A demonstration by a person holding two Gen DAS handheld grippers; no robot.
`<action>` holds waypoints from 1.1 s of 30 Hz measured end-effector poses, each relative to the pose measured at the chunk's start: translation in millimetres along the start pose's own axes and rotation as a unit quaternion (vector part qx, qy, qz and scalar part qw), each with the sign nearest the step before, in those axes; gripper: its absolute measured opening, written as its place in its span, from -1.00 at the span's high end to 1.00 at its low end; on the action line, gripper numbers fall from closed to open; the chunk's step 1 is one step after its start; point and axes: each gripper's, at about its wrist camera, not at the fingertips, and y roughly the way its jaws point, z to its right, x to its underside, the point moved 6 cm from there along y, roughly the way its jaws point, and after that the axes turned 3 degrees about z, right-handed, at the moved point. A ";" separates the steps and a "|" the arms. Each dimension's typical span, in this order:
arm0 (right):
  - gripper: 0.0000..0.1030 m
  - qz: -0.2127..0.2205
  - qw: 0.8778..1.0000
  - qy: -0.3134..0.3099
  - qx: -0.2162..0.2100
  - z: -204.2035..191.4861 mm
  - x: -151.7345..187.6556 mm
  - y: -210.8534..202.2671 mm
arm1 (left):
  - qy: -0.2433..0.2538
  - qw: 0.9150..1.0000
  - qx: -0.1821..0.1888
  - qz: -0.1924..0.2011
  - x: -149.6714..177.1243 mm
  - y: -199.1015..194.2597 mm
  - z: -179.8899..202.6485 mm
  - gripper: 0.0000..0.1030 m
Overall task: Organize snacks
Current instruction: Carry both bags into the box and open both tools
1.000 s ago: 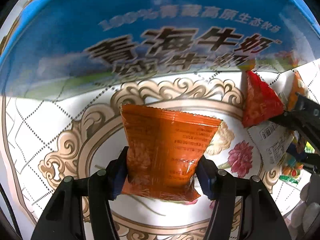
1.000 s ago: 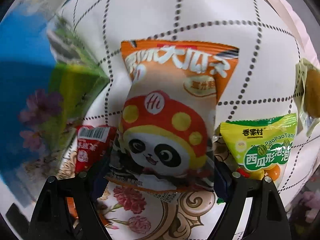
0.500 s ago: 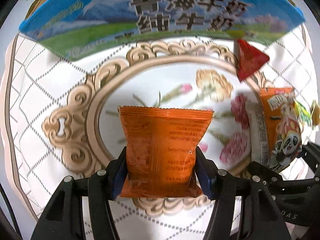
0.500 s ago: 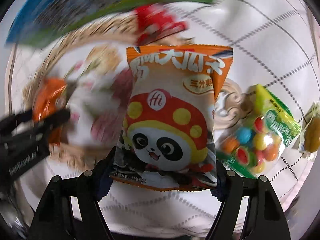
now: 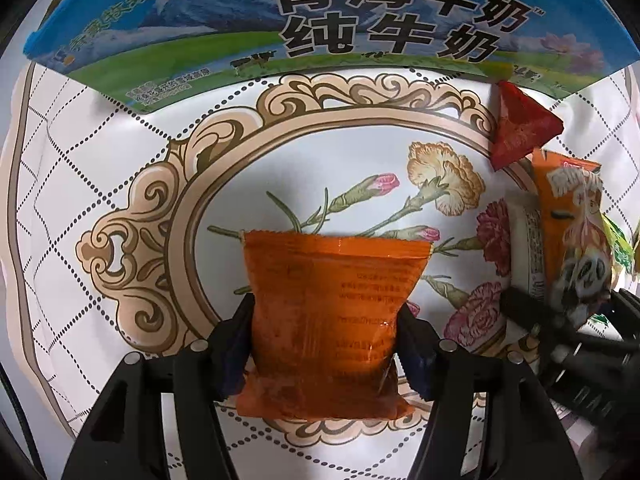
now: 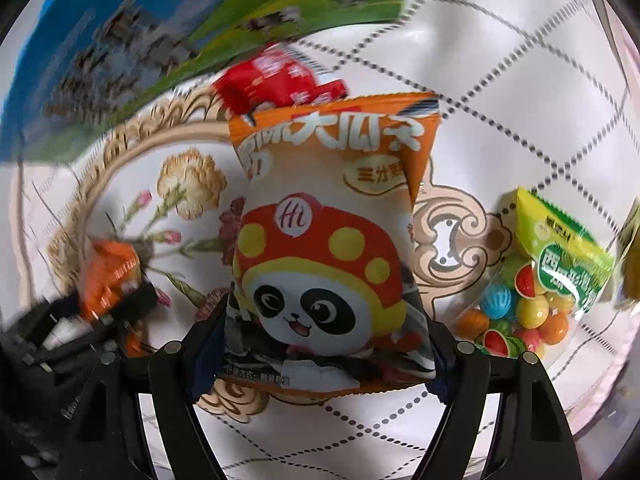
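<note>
My left gripper (image 5: 324, 340) is shut on a plain orange snack packet (image 5: 332, 316), held above the flowered tablecloth. My right gripper (image 6: 320, 348) is shut on an orange panda snack packet (image 6: 324, 240). The panda packet also shows at the right of the left wrist view (image 5: 576, 240), and the orange packet at the left of the right wrist view (image 6: 110, 276). A blue and green milk carton box (image 5: 320, 20) stands at the far side. A red triangular packet (image 5: 520, 128) lies by the box, also in the right wrist view (image 6: 276, 80).
A green bag of coloured candy balls (image 6: 540, 284) lies on the cloth to the right. A yellowish packet (image 6: 632, 264) sits at the far right edge. The tablecloth (image 5: 120, 160) has an ornate oval frame with flowers.
Both grippers have pulled back from the box with their packets still held. The right gripper has swung left toward the left gripper, so the box and the left gripper now show in its view.
</note>
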 end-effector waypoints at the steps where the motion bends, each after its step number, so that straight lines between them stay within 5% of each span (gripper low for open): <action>1: -0.56 0.001 1.000 -0.008 0.002 -9.3 4.5 -0.7 | 0.001 1.000 -0.001 0.002 -6.8 2.6 3.1 -0.19; 4: -0.54 -0.008 0.998 0.018 -0.059 -13.7 13.2 -11.0 | -0.002 1.000 0.003 0.007 -12.1 -11.0 13.4 -0.19; 8: -0.54 -0.028 0.976 0.099 -0.192 -8.1 17.0 -29.2 | -0.010 1.000 0.009 0.005 -10.5 -22.2 0.6 -0.19; 10: -0.54 -0.032 0.967 0.122 -0.220 -4.9 16.4 -32.6 | -0.010 1.000 0.009 0.005 3.0 -22.6 -14.3 -0.19; 14: -0.59 -0.027 0.984 0.085 -0.152 8.4 10.1 -32.6 | -0.005 1.000 0.001 0.004 10.4 -20.6 -13.5 -0.19; 19: -0.61 -0.054 0.989 0.052 -0.129 23.5 31.5 -34.7 | -0.002 1.000 -0.004 0.002 5.8 -2.4 -3.6 -0.19; 24: -0.80 -0.032 0.996 0.015 -0.079 35.6 35.2 -51.0 | 0.000 1.000 -0.007 -0.001 3.8 -3.3 0.1 -0.19; 29: -0.81 -0.007 0.997 0.016 -0.072 56.9 16.4 -65.2 | -0.004 1.000 -0.004 -0.002 2.4 -0.8 -1.9 -0.19; 33: -0.81 -0.022 0.995 0.050 -0.079 58.8 -4.3 -36.4 | -0.004 1.000 -0.005 -0.006 2.0 0.2 -0.9 -0.19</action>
